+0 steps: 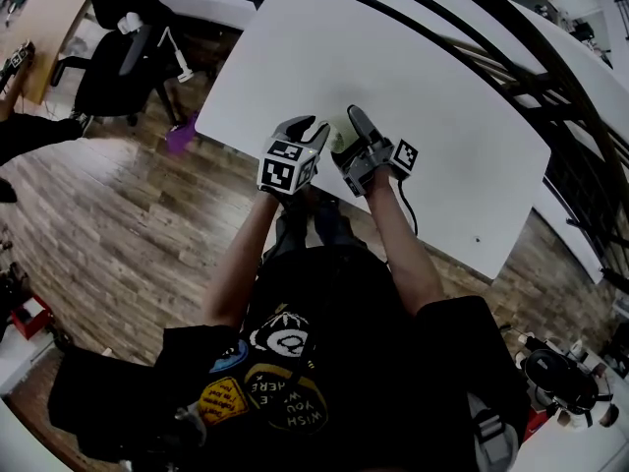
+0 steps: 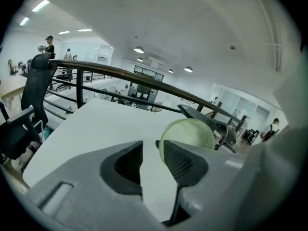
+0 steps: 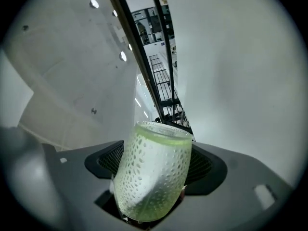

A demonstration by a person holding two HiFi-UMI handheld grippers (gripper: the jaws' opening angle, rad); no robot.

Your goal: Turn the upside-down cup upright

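At the near edge of the white table, your two grippers sit close together, just in front of your chest.

Right gripper: clenched on the cup. Both pads press its sides. Cup is pale green, translucent glass, dimpled all over. It lies along the jaws, tilted a little to one side, with a ringed end pointing away from the camera. You cannot tell from that view whether that end is the mouth or the base.

Left gripper: released. Jaws stand apart with only bare tabletop showing in the gap. The cup shows just past its right-hand jaw as a round green end, beside the jaw and not between the pads. Contact between that jaw and the glass cannot be made out.

Head view: the cup is a small pale green patch between the two grippers' tips, over the table's near margin. Whether it rests on the table or hangs just above it is not clear.

Surroundings: black office chair on the wood floor to your left, a small purple object by the table's corner, dark railing beyond the table.
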